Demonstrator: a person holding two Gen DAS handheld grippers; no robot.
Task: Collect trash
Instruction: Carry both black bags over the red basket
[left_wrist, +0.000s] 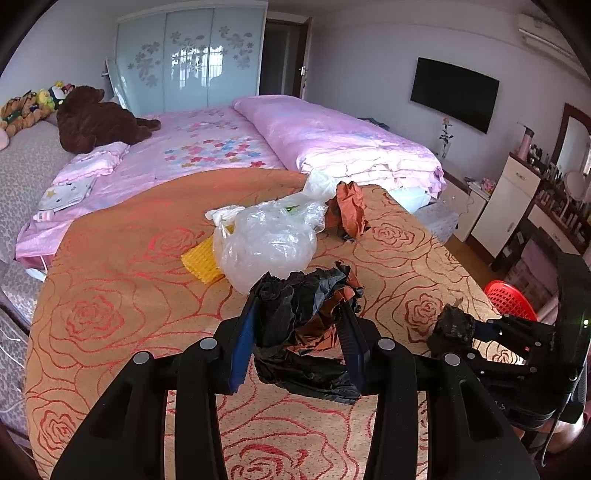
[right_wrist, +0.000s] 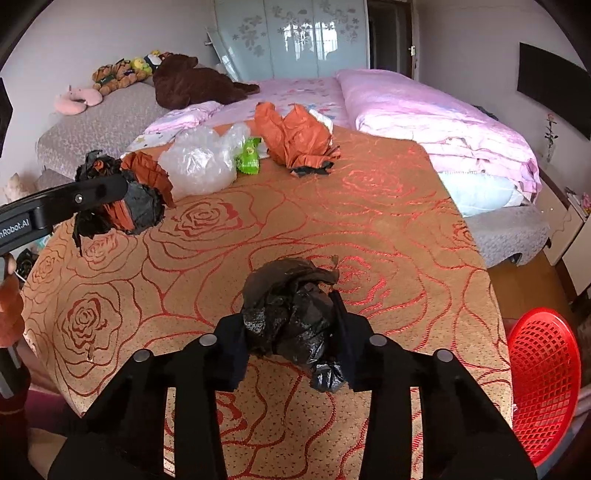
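Left gripper (left_wrist: 299, 325) clenched on black-orange wad (left_wrist: 295, 314); right gripper (right_wrist: 291, 325) grasping black wad (right_wrist: 291, 314). Both above rose tablecloth (right_wrist: 332, 206); red basket (right_wrist: 543, 387) beside it.

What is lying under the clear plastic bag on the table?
A yellow ridged sheet pokes out from under the clear plastic bag, on the rose-patterned tablecloth. How far it runs beneath is hidden; a green wrapper lies beside the bag.

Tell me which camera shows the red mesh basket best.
The right wrist view. There the red mesh basket fills the lower right corner, its rim and lattice wall plain beside the rose-patterned table. The left wrist view shows only a small piece of it, the rest hidden behind the right gripper and the table edge.
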